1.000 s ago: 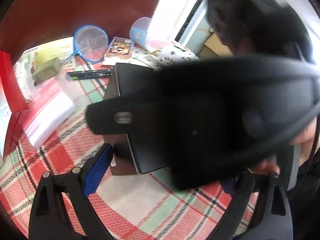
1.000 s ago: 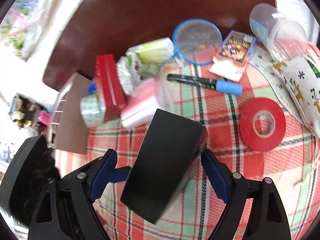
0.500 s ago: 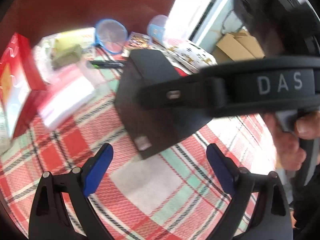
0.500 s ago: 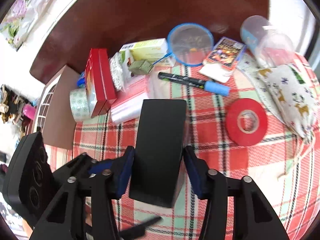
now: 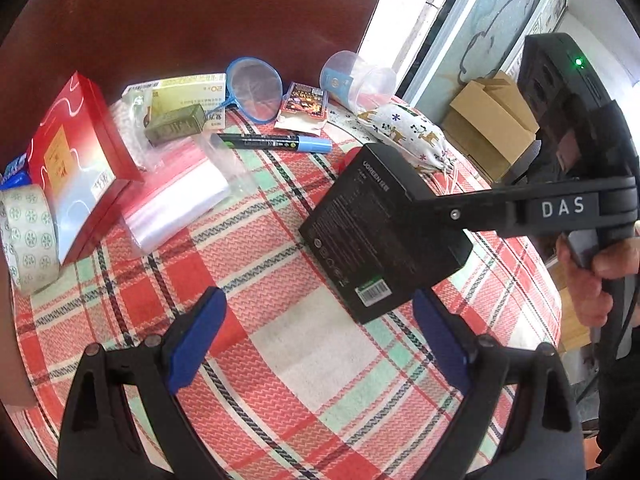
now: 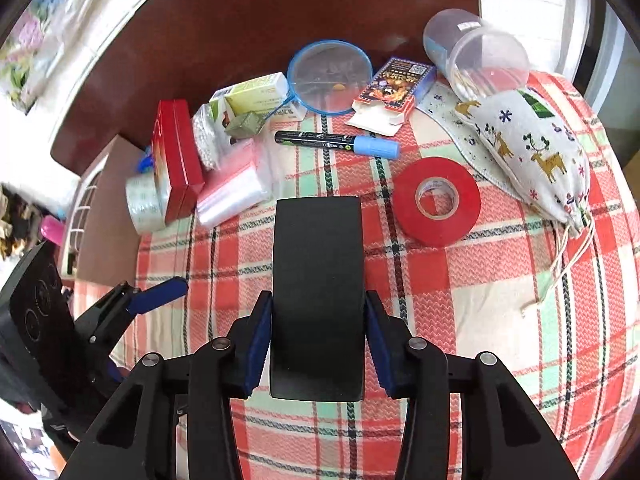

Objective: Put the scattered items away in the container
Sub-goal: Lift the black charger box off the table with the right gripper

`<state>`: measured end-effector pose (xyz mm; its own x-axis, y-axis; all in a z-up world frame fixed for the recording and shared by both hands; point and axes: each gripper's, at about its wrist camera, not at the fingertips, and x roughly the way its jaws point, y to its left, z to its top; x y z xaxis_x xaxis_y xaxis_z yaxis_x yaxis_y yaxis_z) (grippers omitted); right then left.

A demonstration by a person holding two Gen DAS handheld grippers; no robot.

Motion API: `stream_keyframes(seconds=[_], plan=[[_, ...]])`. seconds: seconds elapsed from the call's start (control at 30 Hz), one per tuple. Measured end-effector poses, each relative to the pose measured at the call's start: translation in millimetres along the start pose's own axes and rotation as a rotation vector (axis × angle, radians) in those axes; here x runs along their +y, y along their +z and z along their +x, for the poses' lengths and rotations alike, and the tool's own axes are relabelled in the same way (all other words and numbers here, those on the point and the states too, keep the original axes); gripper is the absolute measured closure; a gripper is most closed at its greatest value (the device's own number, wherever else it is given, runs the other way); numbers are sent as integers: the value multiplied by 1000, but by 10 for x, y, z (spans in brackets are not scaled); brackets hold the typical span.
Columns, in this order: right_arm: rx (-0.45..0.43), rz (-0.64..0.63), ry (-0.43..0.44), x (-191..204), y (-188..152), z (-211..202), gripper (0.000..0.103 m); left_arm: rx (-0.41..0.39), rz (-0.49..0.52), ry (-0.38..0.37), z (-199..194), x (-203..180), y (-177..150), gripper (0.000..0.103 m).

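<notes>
My right gripper (image 6: 318, 344) is shut on a black box (image 6: 318, 280) and holds it above the plaid cloth; the box also shows in the left wrist view (image 5: 384, 236), held by the right gripper's arm from the right. My left gripper (image 5: 316, 344) is open and empty, low over the cloth, its fingertip visible in the right wrist view (image 6: 160, 294). Scattered at the far side lie a red tape roll (image 6: 436, 200), a blue-capped marker (image 6: 336, 142), a red box (image 6: 176, 160), a zip bag stack (image 6: 236, 192), clear tape (image 6: 144, 204) and a blue net (image 6: 330, 76).
A printed cloth pouch (image 6: 532, 148), a clear plastic cup (image 6: 476, 52), a card pack (image 6: 394, 90) and a green carton (image 6: 256, 94) lie at the back. A brown chair back (image 5: 200, 20) rises behind. A white wire basket (image 6: 86, 208) stands off the left edge.
My right gripper closed on the black box and straightened it between its fingers. The left gripper let go of it and pulled back to the left.
</notes>
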<state>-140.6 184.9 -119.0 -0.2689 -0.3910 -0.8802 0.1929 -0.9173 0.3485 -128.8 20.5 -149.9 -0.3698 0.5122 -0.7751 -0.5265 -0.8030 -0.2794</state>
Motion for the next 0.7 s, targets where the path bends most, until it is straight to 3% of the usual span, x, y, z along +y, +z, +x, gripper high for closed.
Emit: stream_keyframes(seconds=[0.27,0.43,0.7], plan=[[108,-78,-122,173,77,371,56,13,-5,-17,53,45,-69,9],[37,-65,-114,172,36,287,58,31,-7,-11,109,101,-103,9],[-89,19,-49,-113,-257,-355,58,48,-4,5,223,-24,-25,9]])
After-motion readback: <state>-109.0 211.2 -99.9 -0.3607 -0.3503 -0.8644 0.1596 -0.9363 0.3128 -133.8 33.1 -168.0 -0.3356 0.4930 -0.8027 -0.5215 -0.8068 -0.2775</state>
